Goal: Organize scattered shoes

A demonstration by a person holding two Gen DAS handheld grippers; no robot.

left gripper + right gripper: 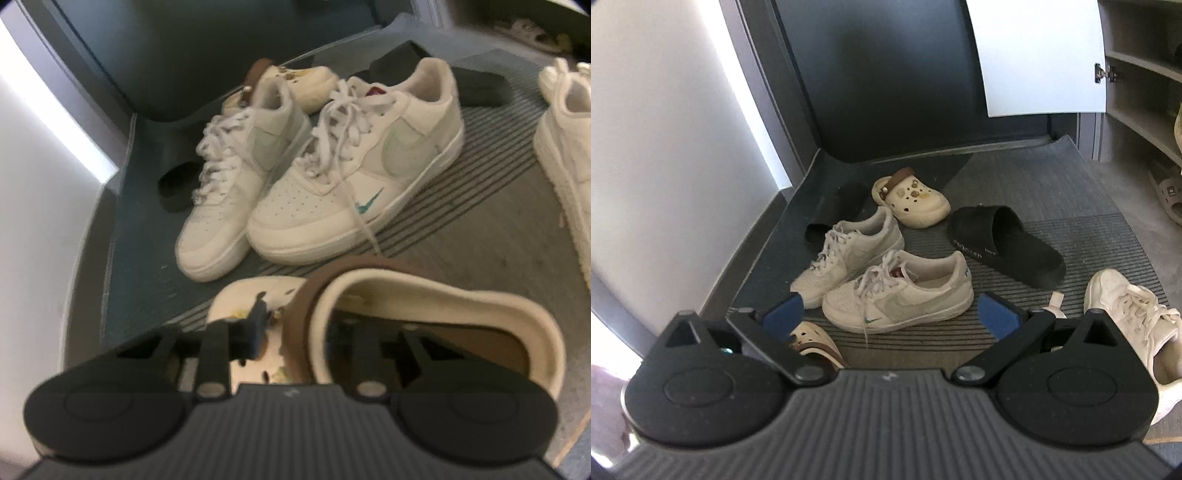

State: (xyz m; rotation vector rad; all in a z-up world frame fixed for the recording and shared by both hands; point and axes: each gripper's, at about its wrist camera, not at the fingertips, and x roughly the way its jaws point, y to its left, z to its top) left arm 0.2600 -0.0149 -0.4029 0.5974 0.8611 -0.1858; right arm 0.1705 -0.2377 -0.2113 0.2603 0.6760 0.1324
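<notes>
Left claw (295, 332) clamped on the rim and brown strap of a cream clog (424, 317) at lower centre of the left wrist view. Right claw (891, 314) spread wide, gripping nothing, hovering above the striped mat (1071, 229). White sneaker pair (882, 280) side by side mid-frame; second cream clog (916, 201) just behind; black slide (1008, 243) right of centre; another white sneaker (1126, 314) at right edge.
</notes>
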